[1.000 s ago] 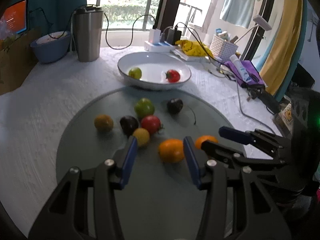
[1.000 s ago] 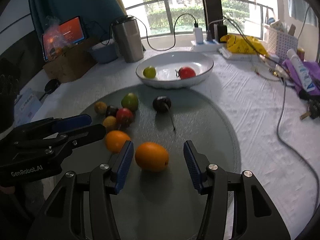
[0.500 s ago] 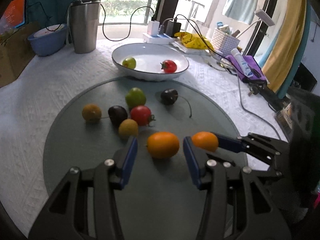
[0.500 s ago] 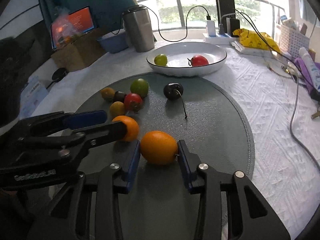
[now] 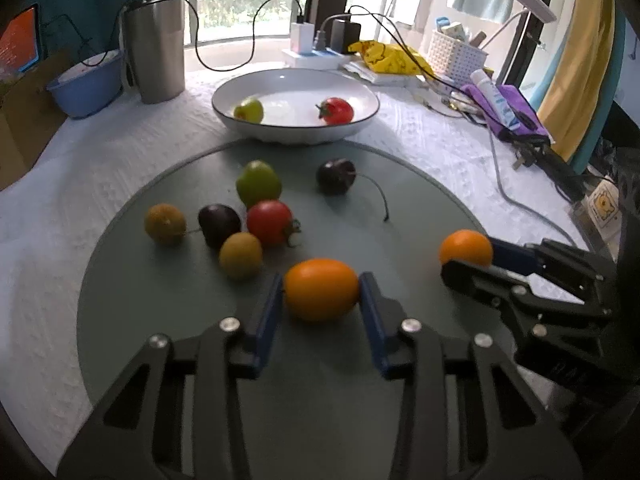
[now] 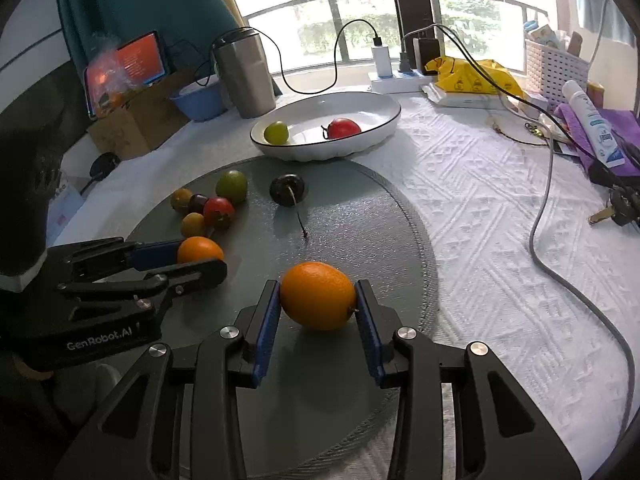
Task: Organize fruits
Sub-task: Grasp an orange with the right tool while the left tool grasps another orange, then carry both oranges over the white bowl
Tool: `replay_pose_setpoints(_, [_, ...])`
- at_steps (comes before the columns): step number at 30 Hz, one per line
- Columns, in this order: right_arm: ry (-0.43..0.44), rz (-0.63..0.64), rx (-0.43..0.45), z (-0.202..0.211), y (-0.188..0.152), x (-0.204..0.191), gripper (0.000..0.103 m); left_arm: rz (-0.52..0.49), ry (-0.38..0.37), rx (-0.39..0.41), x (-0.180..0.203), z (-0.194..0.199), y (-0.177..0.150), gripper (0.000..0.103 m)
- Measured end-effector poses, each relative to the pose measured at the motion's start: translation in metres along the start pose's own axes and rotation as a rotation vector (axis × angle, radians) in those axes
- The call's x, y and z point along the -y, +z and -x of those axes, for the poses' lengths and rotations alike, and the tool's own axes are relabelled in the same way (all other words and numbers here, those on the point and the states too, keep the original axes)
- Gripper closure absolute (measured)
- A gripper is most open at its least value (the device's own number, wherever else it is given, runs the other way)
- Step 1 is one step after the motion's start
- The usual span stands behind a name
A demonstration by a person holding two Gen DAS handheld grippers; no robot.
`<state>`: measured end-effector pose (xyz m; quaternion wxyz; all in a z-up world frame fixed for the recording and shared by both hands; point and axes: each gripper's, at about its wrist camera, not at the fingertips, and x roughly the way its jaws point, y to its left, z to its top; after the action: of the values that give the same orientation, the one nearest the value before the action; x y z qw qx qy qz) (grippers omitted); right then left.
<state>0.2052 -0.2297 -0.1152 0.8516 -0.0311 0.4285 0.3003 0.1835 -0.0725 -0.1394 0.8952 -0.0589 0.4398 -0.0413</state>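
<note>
My left gripper (image 5: 321, 304) is shut on an orange kumquat (image 5: 321, 294), held just above the grey round mat (image 5: 360, 400). My right gripper (image 6: 317, 314) is shut on a second orange kumquat (image 6: 317, 295), lifted off the mat (image 6: 360, 220); it also shows in the left wrist view (image 5: 466, 247). The white bowl (image 5: 296, 134) behind the mat holds a green fruit (image 5: 249, 110) and a red tomato (image 5: 337, 111). On the mat lie a green fruit (image 5: 258, 184), a red tomato (image 5: 270, 222), two dark cherries (image 5: 336, 176) and two small brownish-yellow fruits (image 5: 165, 224).
A steel tumbler (image 5: 154, 46) and a blue bowl (image 5: 86, 86) stand at the back left. A power strip with chargers (image 5: 316, 46), a yellow bag (image 5: 390, 58), a white basket (image 5: 456, 56) and a purple cloth with a tube (image 5: 500, 108) lie at the back right. A grey cable (image 6: 560, 272) crosses the white tablecloth.
Both grippers have closed on their kumquats. The right gripper closed first and lifted its fruit; the left moved forward around its fruit and closed.
</note>
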Motion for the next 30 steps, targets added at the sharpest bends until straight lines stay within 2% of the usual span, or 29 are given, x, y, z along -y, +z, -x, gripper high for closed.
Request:
replay_pose_setpoints(6, [-0.001, 0.004, 0.001, 0.000, 0.002, -0.001, 0.063, -0.003, -0.020, 0.010, 0.002, 0.005, 0.001, 0.063])
replay_pose_setpoints(17, [-0.026, 0.023, 0.013, 0.003, 0.020, -0.006, 0.063, -0.036, -0.042, 0.082, 0.001, 0.025, 0.016, 0.063])
replay_pose_setpoints(30, [-0.048, 0.060, 0.020, -0.006, 0.051, -0.024, 0.063, -0.039, -0.048, 0.133, -0.023, 0.034, 0.035, 0.063])
